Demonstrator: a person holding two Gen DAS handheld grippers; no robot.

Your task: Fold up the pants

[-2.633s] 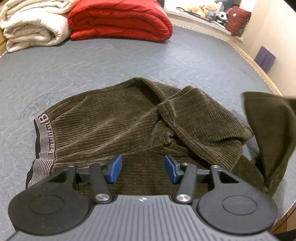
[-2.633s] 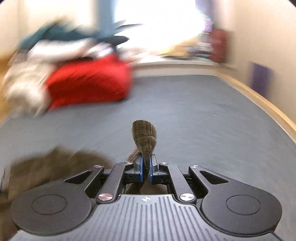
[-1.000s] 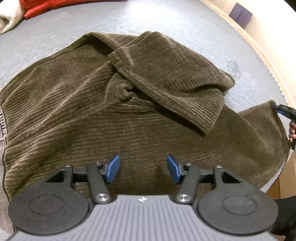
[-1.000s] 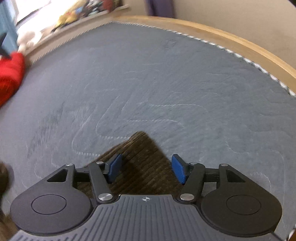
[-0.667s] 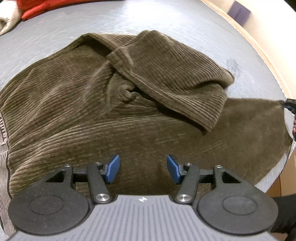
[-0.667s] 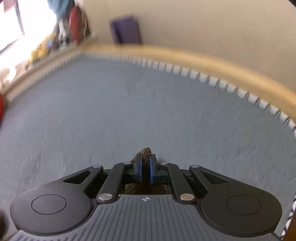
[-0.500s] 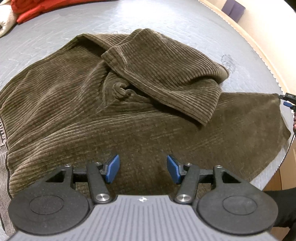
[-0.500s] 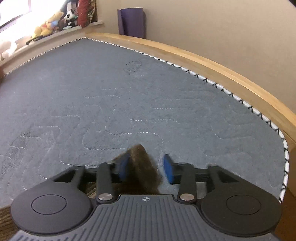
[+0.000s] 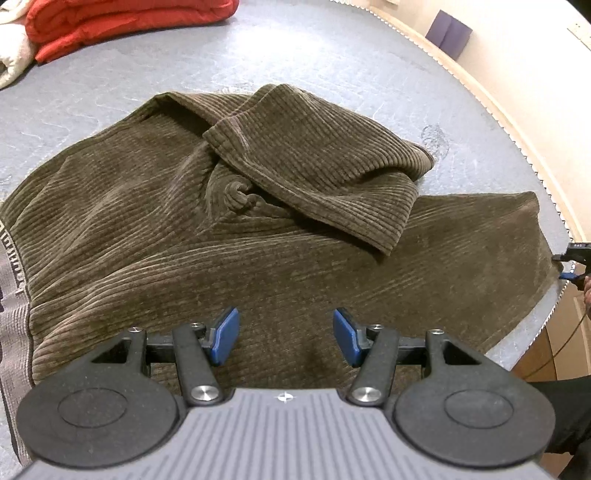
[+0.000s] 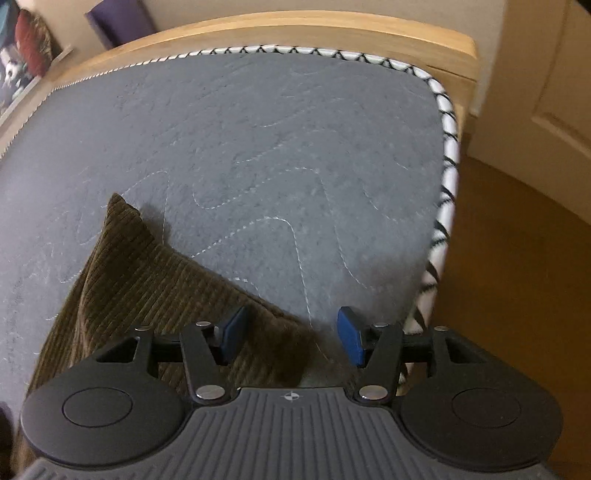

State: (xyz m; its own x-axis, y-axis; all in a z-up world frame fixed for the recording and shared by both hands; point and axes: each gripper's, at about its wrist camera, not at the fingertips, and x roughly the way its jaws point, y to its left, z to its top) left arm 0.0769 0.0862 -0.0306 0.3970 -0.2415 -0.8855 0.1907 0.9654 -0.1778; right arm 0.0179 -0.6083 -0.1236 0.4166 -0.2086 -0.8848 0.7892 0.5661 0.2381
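Across the mattress (image 9: pixel 332 51) we see the brown corduroy pants (image 9: pixel 258 236) lying spread, with one leg doubled back over the seat and the other leg stretched out flat toward the mattress's near corner. Half a second ago that stretched leg's hem stood bunched between the right gripper's (image 10: pixel 291 334) jaws; now the hem lies flat on the mattress, and those jaws stand wide apart, clamped on nothing. In the right wrist view the hem's corner (image 10: pixel 288 332) sits under the gap between the blue pads, and we cannot tell whether the left-hand pad (image 10: pixel 231 332) touches the cloth. Compared with a second ago, the outstretched leg lies smoother and reaches nearer the mattress's piped edge (image 10: pixel 443 177).

Our left gripper (image 9: pixel 284 334) hangs over the pants near the waistband (image 9: pixel 13 295), framed much as it was half a second ago, its jaws wide apart and gripping nothing. Beyond the pants, at the mattress's far side, a folded red duvet (image 9: pixel 122 22) lies beside a white blanket (image 9: pixel 11 59).
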